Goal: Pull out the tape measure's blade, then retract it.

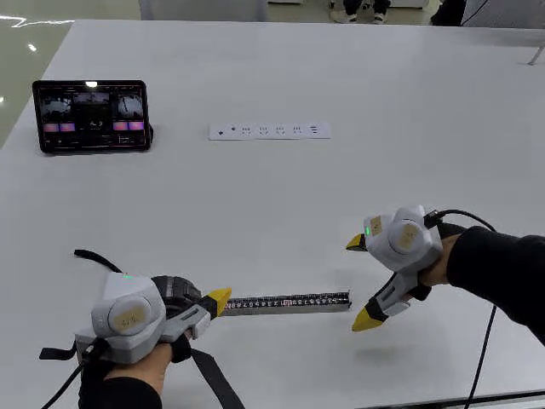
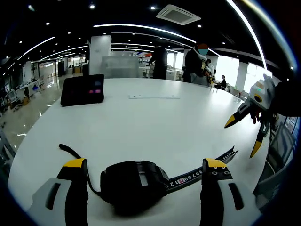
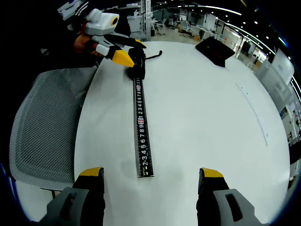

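Observation:
The black tape measure case (image 1: 173, 292) lies on the white table (image 1: 281, 196) near its front edge. Its blade (image 1: 289, 302) lies flat on the table, drawn out to the right. My left gripper (image 1: 204, 305) straddles the case (image 2: 134, 186), open, with a gap on each side of it. My right gripper (image 1: 358, 283) is open and hovers just past the blade's free end. In the right gripper view the blade tip (image 3: 145, 173) lies between my yellow fingertips (image 3: 91, 172), untouched. The left gripper (image 3: 113, 47) shows at the far end, at the case (image 3: 137, 59).
A tablet (image 1: 91, 116) stands at the back left, and a white power strip (image 1: 269, 131) lies mid-table. The case's black strap (image 1: 94, 258) trails to the left. A grey mesh chair (image 3: 44, 122) stands at the table's front edge. People stand beyond the table (image 2: 197, 61).

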